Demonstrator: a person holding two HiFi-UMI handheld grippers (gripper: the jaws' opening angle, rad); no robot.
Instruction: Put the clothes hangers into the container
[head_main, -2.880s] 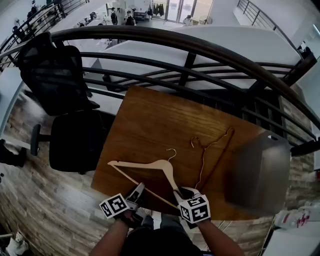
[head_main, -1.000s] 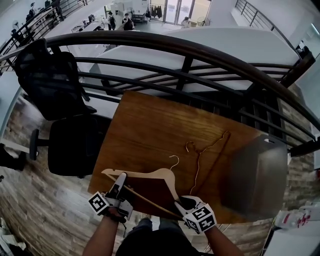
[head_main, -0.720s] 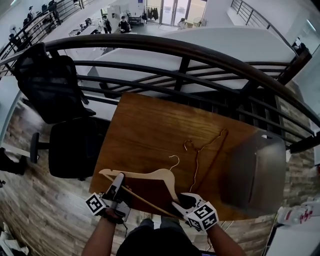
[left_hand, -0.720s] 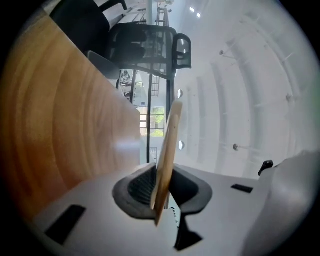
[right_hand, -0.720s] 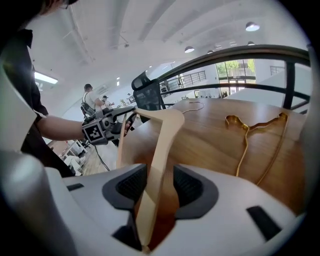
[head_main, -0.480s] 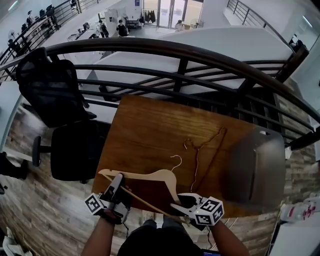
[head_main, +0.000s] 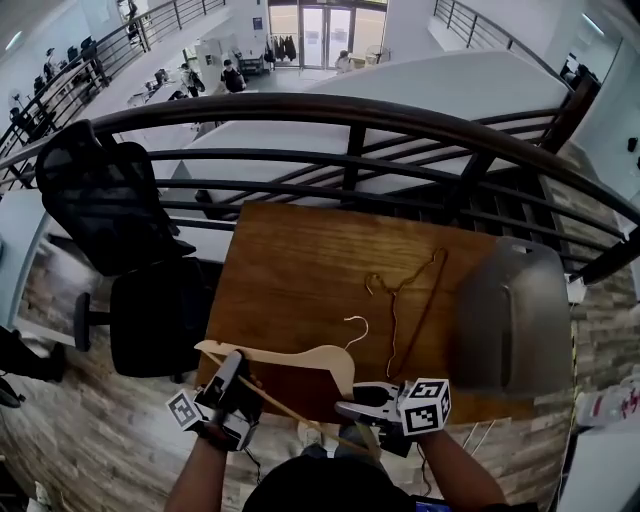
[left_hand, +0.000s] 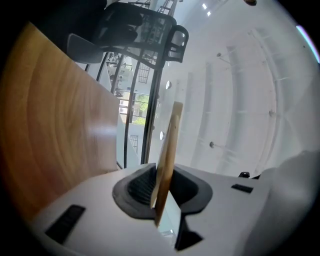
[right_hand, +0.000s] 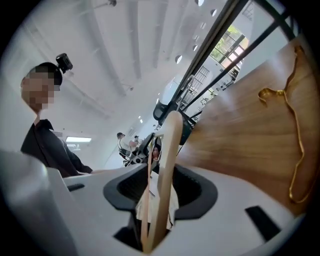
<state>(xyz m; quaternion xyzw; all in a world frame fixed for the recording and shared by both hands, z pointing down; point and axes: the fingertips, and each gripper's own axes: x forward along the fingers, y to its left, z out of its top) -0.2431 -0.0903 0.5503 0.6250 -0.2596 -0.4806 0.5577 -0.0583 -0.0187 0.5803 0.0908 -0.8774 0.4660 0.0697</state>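
Note:
A pale wooden hanger (head_main: 300, 357) lies over the near edge of the brown table (head_main: 300, 250), its hook pointing away from me. My left gripper (head_main: 232, 385) is shut on the hanger's left arm; in the left gripper view the wood (left_hand: 167, 150) stands clamped between the pads of the left gripper (left_hand: 161, 187). My right gripper (head_main: 362, 405) is at the hanger's right end. There its jaws are closing around the wood (right_hand: 167, 150), with a slim gap still beside it at the right gripper (right_hand: 160, 192). A thin brown hanger (head_main: 400, 300) lies further right. The grey container (head_main: 515, 320) stands at the table's right end.
A dark curved railing (head_main: 350, 110) runs just behind the table's far edge. A black office chair (head_main: 150, 310) stands at the left of the table, and another dark chair (head_main: 95, 190) stands behind it. The thin hanger (right_hand: 295, 125) lies between the wooden one and the container.
The left gripper moved up onto the hanger's left arm and closed there. The right gripper rolled and shifted slightly right at the hanger's right end. The hanger sits a little nearer me.

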